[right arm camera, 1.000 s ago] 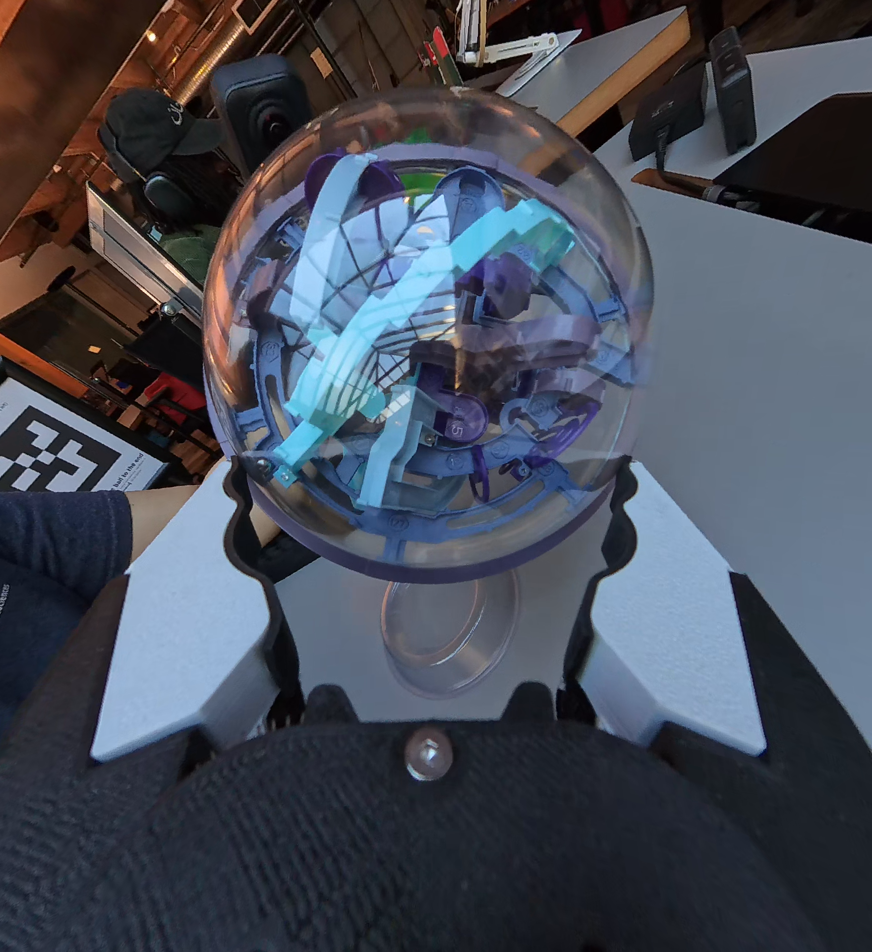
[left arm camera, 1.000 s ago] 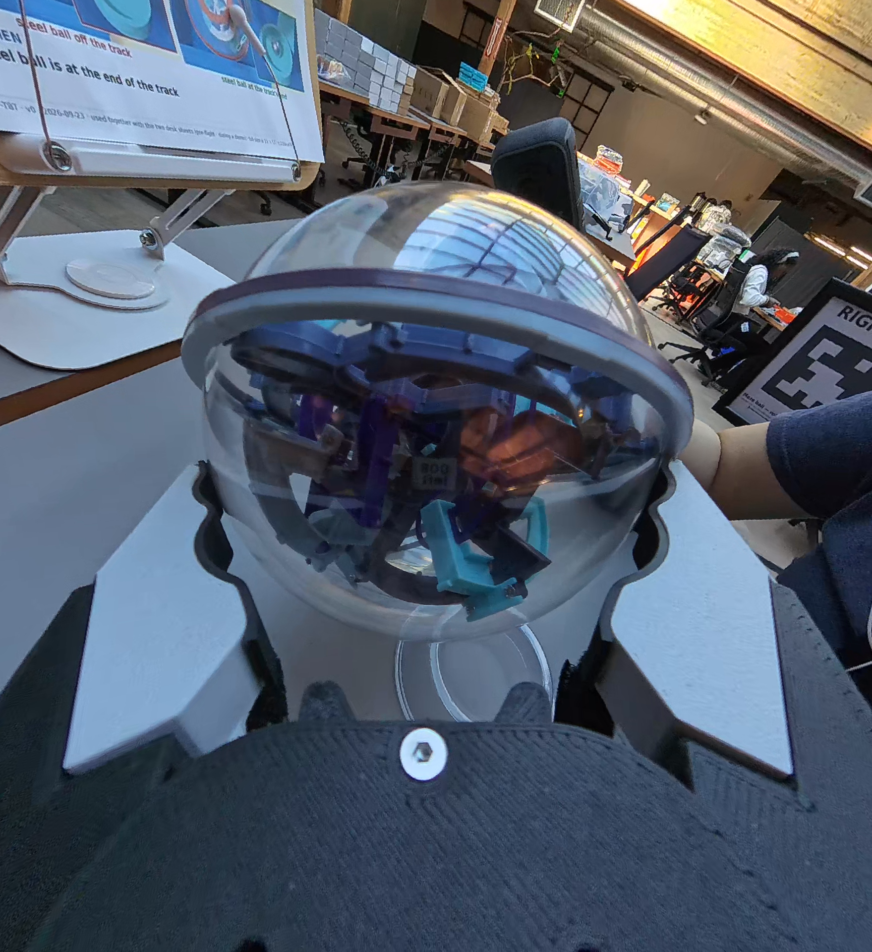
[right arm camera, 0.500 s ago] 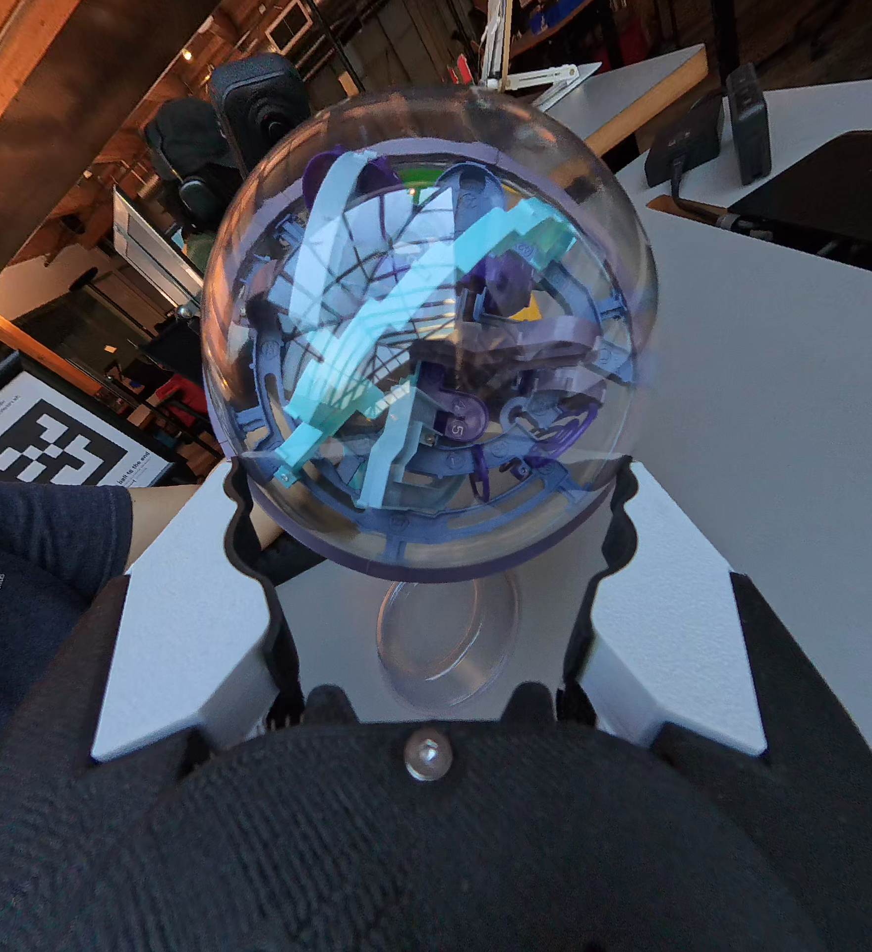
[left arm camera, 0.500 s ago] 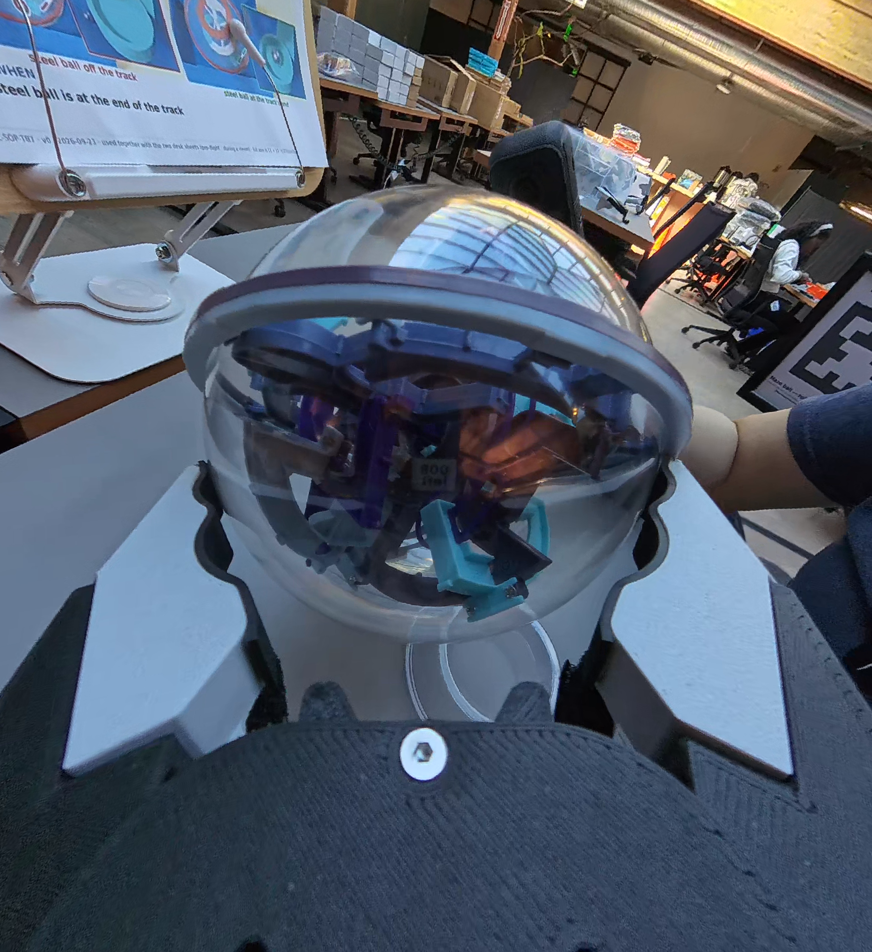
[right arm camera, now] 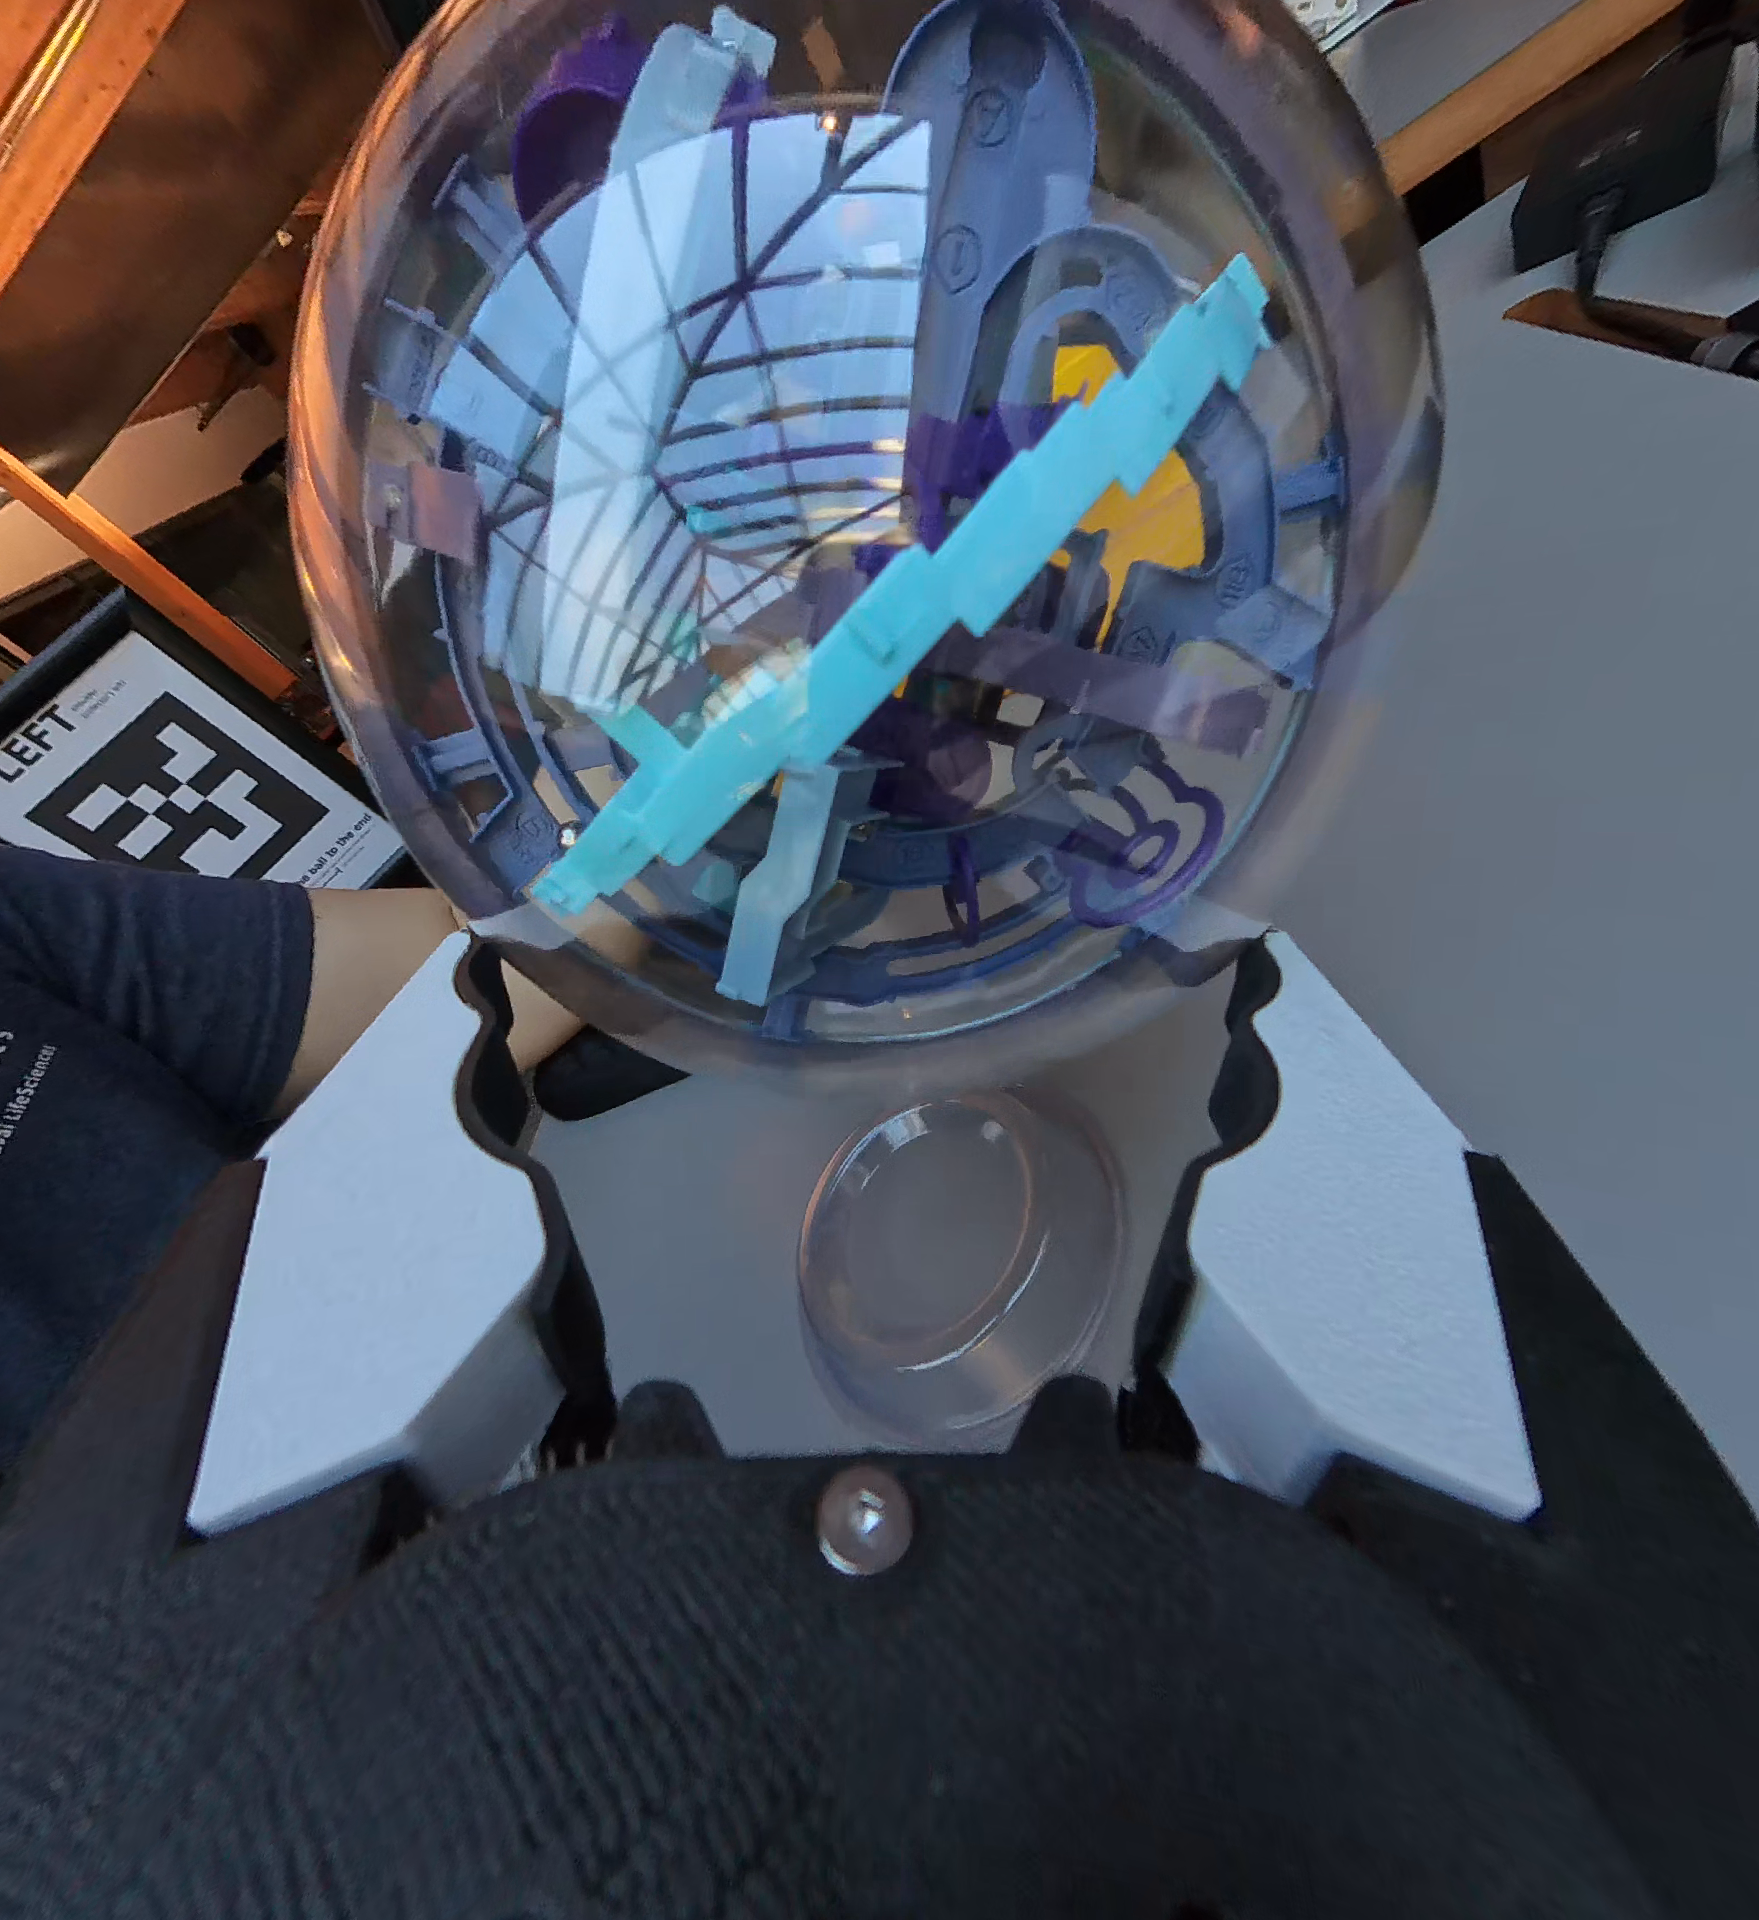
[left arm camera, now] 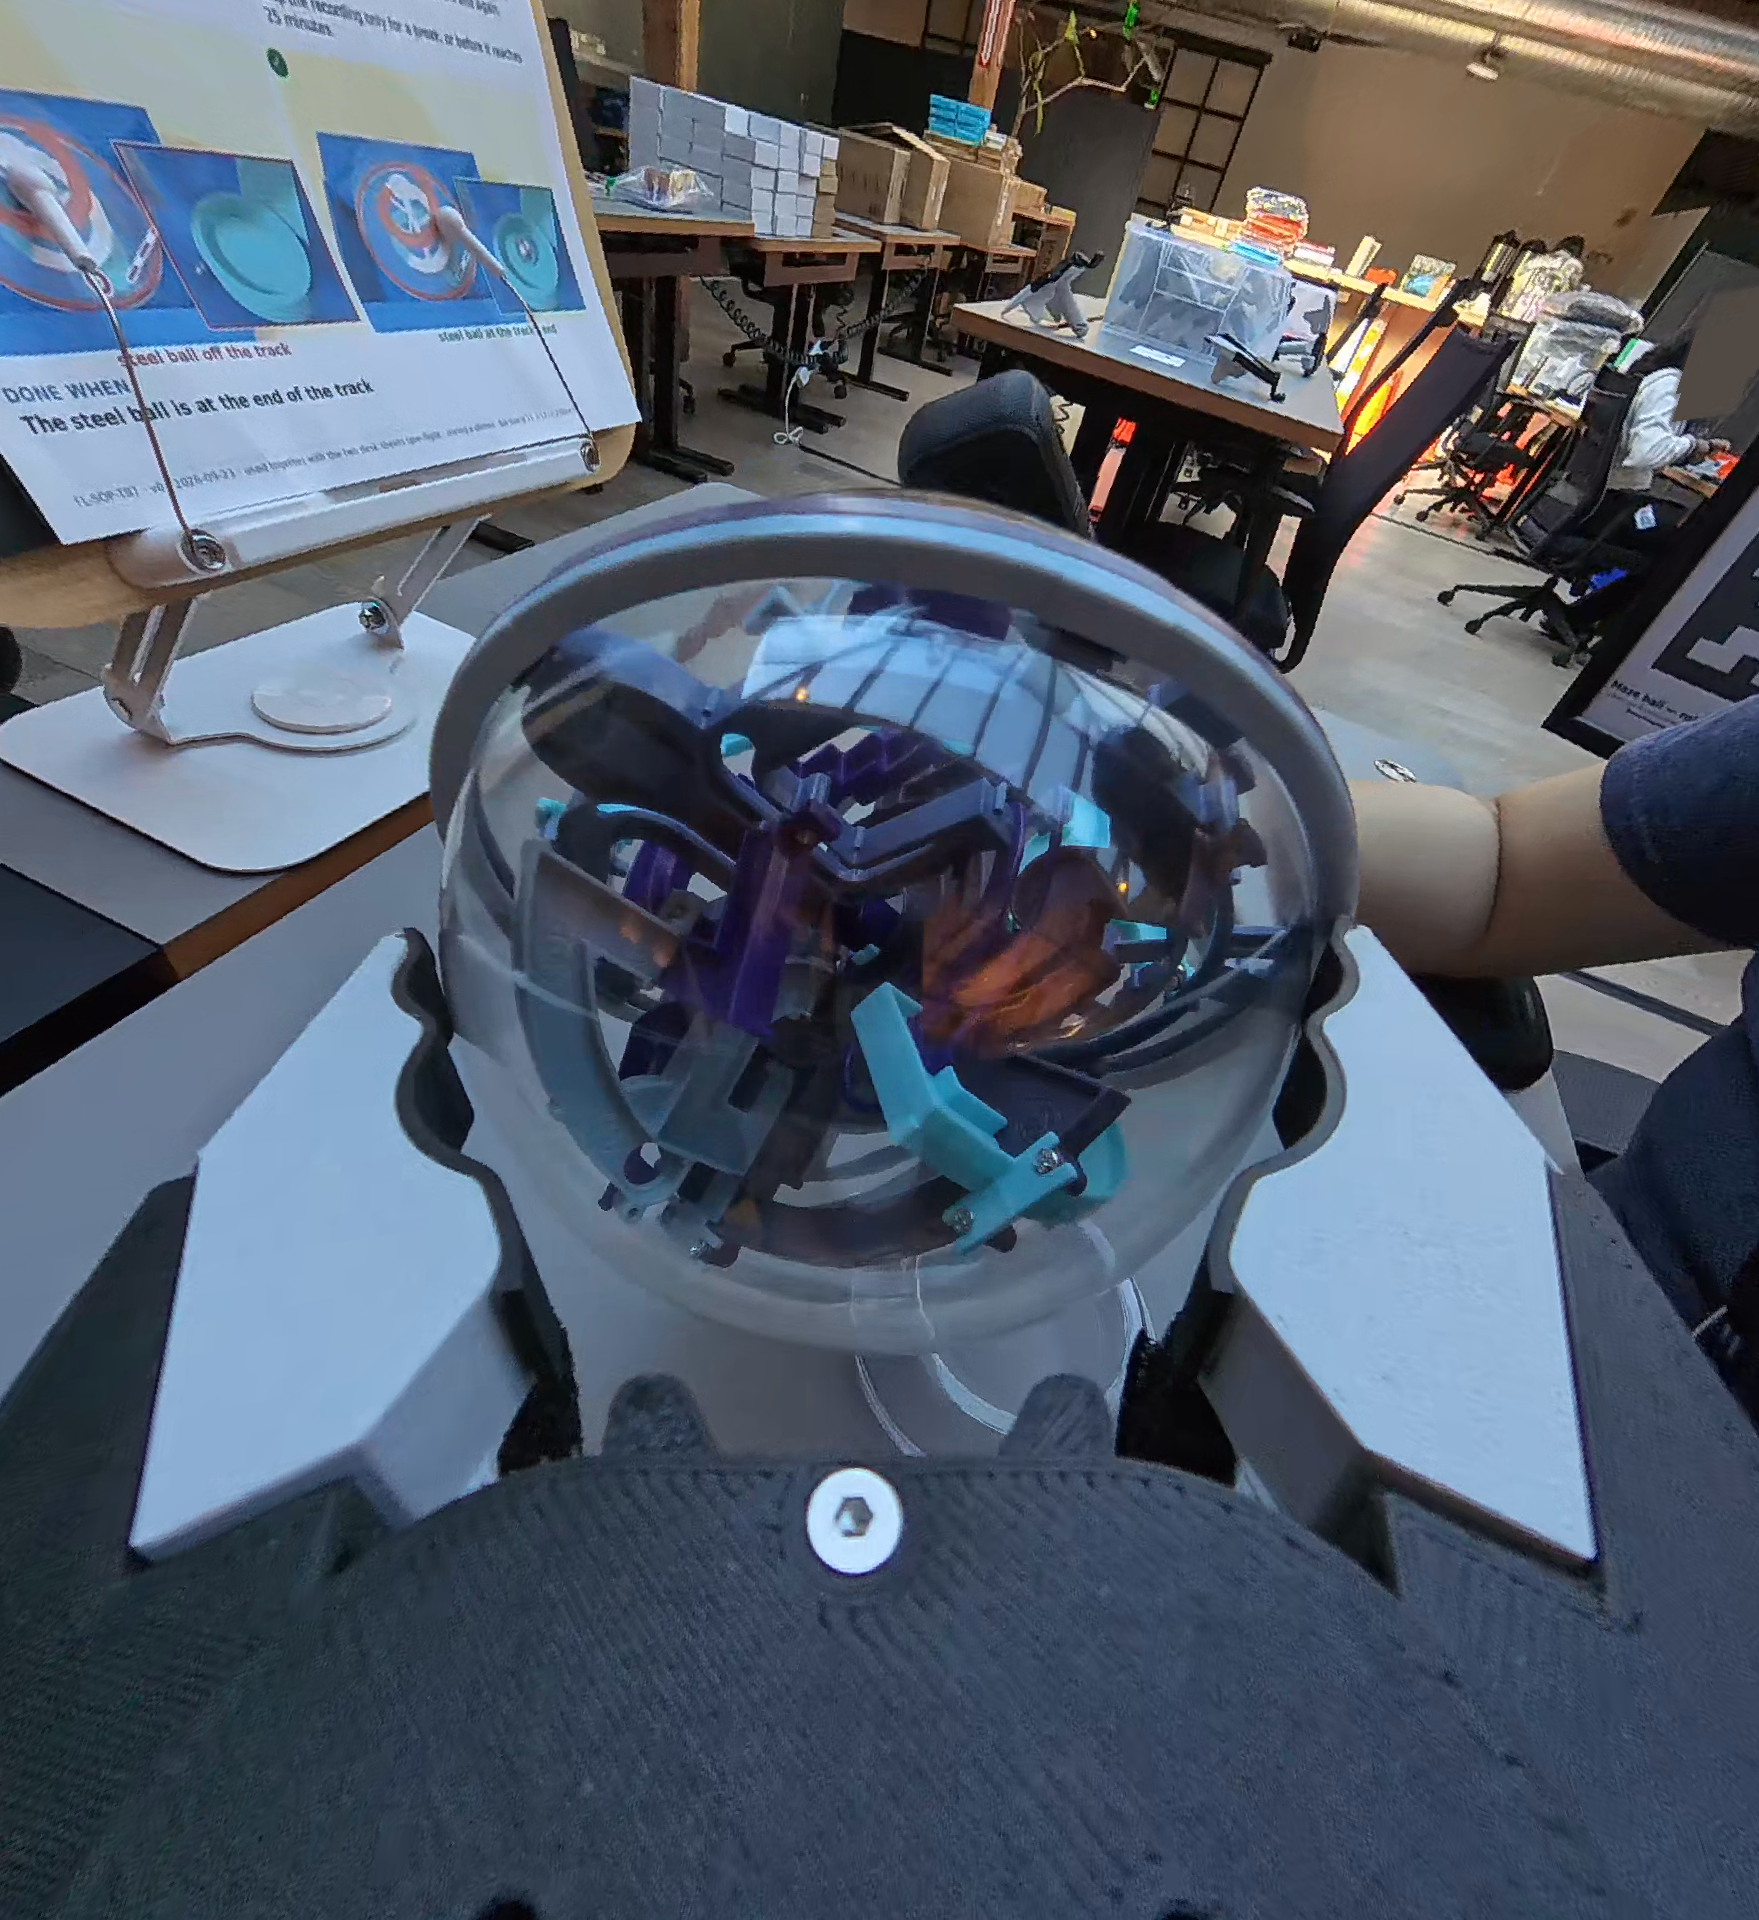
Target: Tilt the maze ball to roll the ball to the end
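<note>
Maze ball: a big clear plastic ball [left arm camera: 885, 914] with a grey ring round its middle. Inside are purple, dark blue, grey and light blue tracks, one long light blue zigzag track [right arm camera: 896, 644] and a yellow piece.
Little ball inside: I cannot pick it out among the tracks.
Tilt: the grey ring leans, high at the far side in the left wrist view.
Where it is: up in the air over the grey table [right arm camera: 1581, 727], held from two sides.
Under the maze ball: a small clear round stand [right arm camera: 958, 1257] sits on the table, with a gap between them.
Behind the maze ball: a picture sheet on a wooden stand [left arm camera: 231, 260], and a black office chair [left arm camera: 1000, 457].
Beside the maze ball: the person's arm in a dark blue sleeve [left arm camera: 1727, 821] and a black and white square sign [right arm camera: 168, 790].
Left gripper [left arm camera: 880, 956]: its two white fingers press the ball's left and right sides, low down, pinching it.
Right gripper [right arm camera: 864, 966]: its white fingers [right arm camera: 376, 1226] touch the ball's bottom edges, pinching it too.
</note>
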Demonstrator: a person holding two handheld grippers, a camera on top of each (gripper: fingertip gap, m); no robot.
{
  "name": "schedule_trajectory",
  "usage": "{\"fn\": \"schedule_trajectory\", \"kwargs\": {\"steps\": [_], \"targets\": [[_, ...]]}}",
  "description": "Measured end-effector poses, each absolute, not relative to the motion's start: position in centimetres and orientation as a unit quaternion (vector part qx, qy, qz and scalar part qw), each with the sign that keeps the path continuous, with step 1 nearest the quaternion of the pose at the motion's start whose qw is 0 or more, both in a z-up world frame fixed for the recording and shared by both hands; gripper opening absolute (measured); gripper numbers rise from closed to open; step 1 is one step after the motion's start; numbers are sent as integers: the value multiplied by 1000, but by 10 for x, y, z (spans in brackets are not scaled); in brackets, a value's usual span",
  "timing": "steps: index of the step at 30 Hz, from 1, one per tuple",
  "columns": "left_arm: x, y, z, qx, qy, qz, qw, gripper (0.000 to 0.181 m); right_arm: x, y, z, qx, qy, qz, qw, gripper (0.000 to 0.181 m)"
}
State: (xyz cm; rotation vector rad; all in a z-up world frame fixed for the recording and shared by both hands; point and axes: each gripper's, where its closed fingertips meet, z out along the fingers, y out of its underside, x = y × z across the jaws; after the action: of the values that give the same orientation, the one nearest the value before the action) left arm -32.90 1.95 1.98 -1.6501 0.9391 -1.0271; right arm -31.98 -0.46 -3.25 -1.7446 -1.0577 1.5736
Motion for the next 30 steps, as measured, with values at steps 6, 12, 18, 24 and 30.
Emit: {"fn": "schedule_trajectory", "kwargs": {"steps": [6,12,18,24,30], "targets": [[-333,7,10,-678,386,-417,466,157,-323,-17,-43,-656,-409,576,265,137],[-335,-16,-18,-681,355,-430,476,157,-321,-42,-69,-669,-427,564,227,137],[-328,-34,-37,-674,379,-425,470,157,-317,-63,-100,-680,-468,520,218,136],[-332,-36,-39,-668,366,-436,479,157,-316,-62,-105,-681,-490,492,234,131],[-332,-35,-42,-666,369,-436,480,156,-312,-58,-112,-678,-530,438,260,132]]}}
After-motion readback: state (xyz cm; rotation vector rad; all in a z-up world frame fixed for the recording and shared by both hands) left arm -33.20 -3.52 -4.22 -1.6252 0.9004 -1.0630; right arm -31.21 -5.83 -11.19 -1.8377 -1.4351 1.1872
